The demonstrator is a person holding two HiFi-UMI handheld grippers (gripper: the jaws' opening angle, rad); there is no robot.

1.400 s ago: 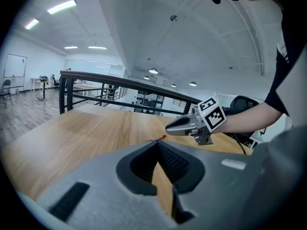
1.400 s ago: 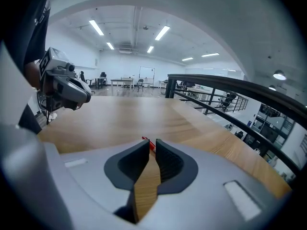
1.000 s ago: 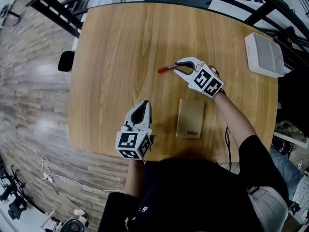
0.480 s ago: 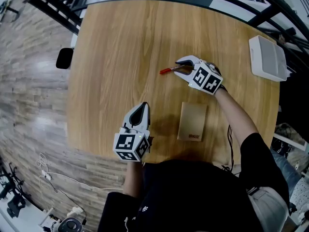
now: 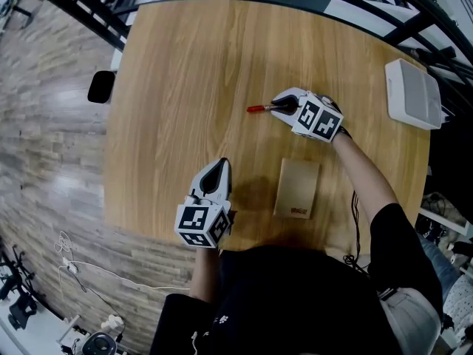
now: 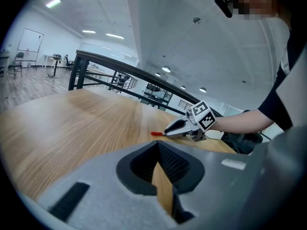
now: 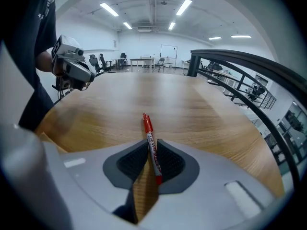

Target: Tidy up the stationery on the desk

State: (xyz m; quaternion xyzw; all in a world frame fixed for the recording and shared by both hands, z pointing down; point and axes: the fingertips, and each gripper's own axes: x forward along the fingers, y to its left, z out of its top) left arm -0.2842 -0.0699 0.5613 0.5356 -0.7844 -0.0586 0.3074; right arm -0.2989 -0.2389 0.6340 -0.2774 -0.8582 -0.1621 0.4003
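A red pen point(image 5: 257, 109) lies on the round wooden desk point(image 5: 185, 65), its red cap poking out to the left of my right gripper point(image 5: 275, 106). In the right gripper view the pen point(image 7: 149, 138) runs between the pads, which have just been closing and now press on it. My left gripper point(image 5: 220, 163) hovers near the desk's front edge, shut with nothing in it; in its own view the jaws point(image 6: 158, 145) meet, with the right gripper point(image 6: 184, 127) and pen tip point(image 6: 157, 133) beyond.
A brown notebook point(image 5: 298, 188) lies flat near the front edge, between the two grippers. A white box point(image 5: 414, 95) sits at the desk's far right edge. A black object point(image 5: 100, 86) is at the left rim. Black railings run behind the desk.
The right gripper's jaws stood wider around the pen and have closed onto it, with the gripper sinking slightly. The left gripper has stayed put.
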